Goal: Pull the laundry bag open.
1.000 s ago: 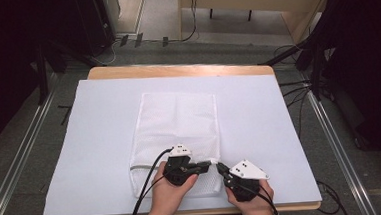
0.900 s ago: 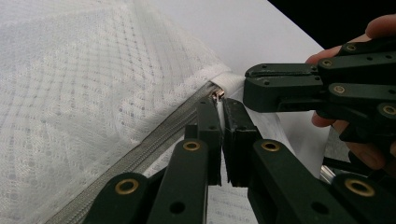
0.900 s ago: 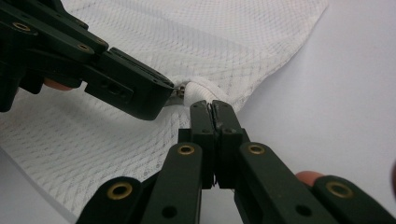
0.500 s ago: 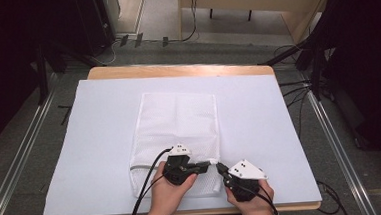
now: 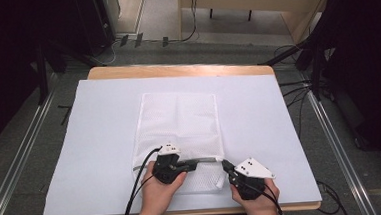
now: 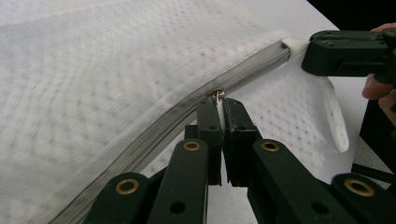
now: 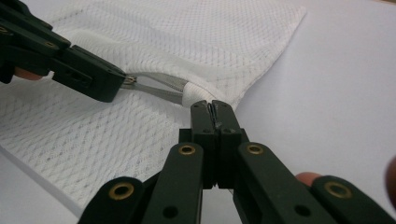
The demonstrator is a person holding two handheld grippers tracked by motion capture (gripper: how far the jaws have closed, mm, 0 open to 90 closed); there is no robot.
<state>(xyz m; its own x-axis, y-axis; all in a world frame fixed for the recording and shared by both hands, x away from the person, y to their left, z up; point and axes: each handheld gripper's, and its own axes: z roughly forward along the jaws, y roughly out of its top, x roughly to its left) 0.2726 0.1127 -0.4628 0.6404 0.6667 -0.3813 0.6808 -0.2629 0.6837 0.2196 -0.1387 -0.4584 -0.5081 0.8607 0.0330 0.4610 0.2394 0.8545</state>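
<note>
A white mesh bag (image 5: 179, 120) lies flat on the white sheet, its grey zipper (image 5: 208, 160) running across the near end. In the left gripper view, my left gripper (image 6: 219, 101) is shut on the small metal zipper pull (image 6: 217, 94), partway along the zipper (image 6: 173, 119). My right gripper (image 7: 213, 108) is shut on the bag's white fabric tab (image 7: 190, 95) at the zipper's end. In the high view the left gripper (image 5: 194, 163) and right gripper (image 5: 225, 164) sit close together near the table's front edge. The stretch of zipper (image 7: 159, 91) between them looks taut.
The white sheet (image 5: 279, 122) covers most of the wooden table (image 5: 176, 70). Black cables trail from both grippers over the front edge. Metal rails and dark equipment flank the table on the floor.
My left gripper has shifted slightly to the left along the zipper with the pull in its jaws. The right gripper has stayed where it was.
</note>
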